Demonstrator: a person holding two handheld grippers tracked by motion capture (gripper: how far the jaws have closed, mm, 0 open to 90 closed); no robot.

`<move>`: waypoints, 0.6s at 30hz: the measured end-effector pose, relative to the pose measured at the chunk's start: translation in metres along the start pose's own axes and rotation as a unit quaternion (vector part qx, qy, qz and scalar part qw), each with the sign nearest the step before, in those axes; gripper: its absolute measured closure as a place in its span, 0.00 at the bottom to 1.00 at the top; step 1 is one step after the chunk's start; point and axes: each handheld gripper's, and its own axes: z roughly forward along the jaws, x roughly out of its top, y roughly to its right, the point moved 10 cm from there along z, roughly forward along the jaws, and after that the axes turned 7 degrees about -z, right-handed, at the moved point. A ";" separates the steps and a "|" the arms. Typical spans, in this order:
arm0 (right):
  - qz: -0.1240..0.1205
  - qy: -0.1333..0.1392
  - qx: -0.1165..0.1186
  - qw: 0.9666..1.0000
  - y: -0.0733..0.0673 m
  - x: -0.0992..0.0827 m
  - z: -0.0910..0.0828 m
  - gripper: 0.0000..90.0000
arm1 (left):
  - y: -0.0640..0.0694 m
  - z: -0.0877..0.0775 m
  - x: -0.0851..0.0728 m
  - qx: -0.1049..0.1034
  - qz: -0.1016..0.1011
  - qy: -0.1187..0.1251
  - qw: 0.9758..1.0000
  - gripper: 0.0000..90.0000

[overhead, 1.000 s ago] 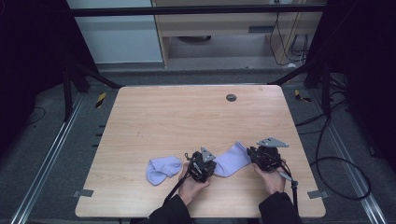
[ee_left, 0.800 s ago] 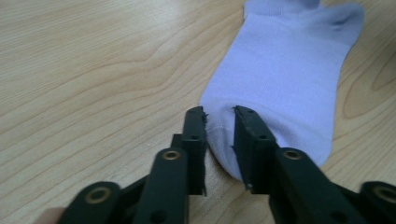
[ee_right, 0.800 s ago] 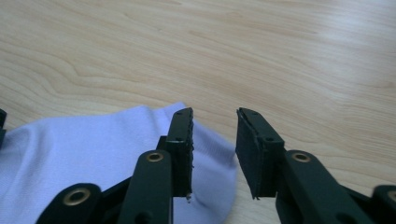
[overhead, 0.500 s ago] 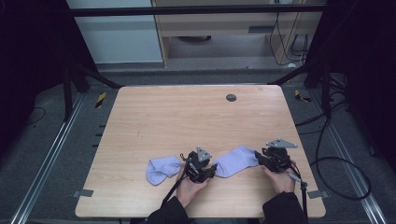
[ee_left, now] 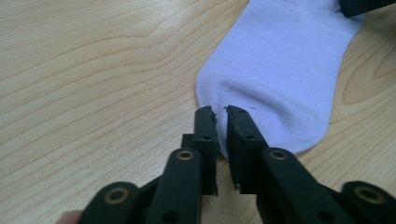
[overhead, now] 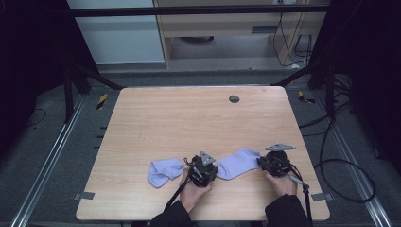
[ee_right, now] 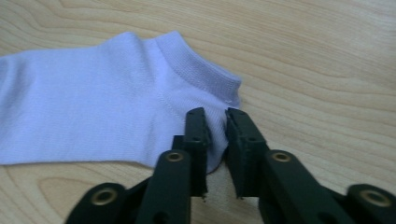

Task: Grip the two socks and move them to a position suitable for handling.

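Socks number two: one (overhead: 239, 162) between both hand-held grippers, another (overhead: 163, 170) apart.

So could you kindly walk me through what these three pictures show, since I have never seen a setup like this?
No robot here: a person sits at a wooden table with a hand-held two-jaw tool in each hand. The wide picture comes from a fixed camera above, with the left gripper and the right gripper at the near edge. The two close-ups come from cameras riding on those tools, looking along their black jaws. Two pale lilac socks lie on the table. The stretched sock lies flat between the tools; each has just closed its jaws on one end, the left at the toe, the right by the cuff. The other sock lies bunched, untouched, to the left.
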 end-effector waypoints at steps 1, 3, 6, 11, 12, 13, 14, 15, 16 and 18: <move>0.002 -0.001 0.002 1.000 -0.001 0.000 -0.001 0.96 | 0.000 0.000 0.001 -0.001 -0.003 0.001 1.000 0.97; -0.001 0.002 0.001 1.000 -0.001 0.002 -0.003 0.97 | -0.001 0.000 0.002 -0.001 -0.006 0.004 1.000 0.99; 0.002 0.018 0.005 1.000 -0.007 0.006 -0.013 0.97 | -0.005 -0.001 0.008 0.002 -0.007 0.010 1.000 0.99; -0.014 0.026 -0.005 1.000 -0.013 0.002 -0.023 0.97 | -0.011 0.003 0.020 0.010 -0.001 0.014 1.000 0.99; -0.012 0.027 -0.003 1.000 -0.015 0.001 -0.025 0.97 | -0.012 0.005 0.021 0.011 0.002 0.014 1.000 0.99; -0.016 0.028 -0.006 0.999 -0.015 0.000 -0.027 0.97 | -0.012 0.006 0.023 0.013 0.005 0.014 1.000 0.99; -0.014 0.029 -0.006 0.999 -0.016 -0.002 -0.028 0.96 | -0.012 0.008 0.023 0.014 0.007 0.013 1.000 0.99; -0.017 0.027 -0.006 0.999 -0.017 -0.004 -0.030 0.96 | -0.012 0.010 0.024 0.013 0.009 0.011 1.000 0.99; -0.015 0.020 -0.005 1.000 -0.019 -0.009 -0.032 0.96 | -0.012 0.012 0.024 0.010 0.010 0.011 1.000 0.98; -0.017 0.018 -0.007 1.000 -0.019 -0.012 -0.032 0.96 | -0.012 0.015 0.023 0.011 0.011 0.007 1.000 0.98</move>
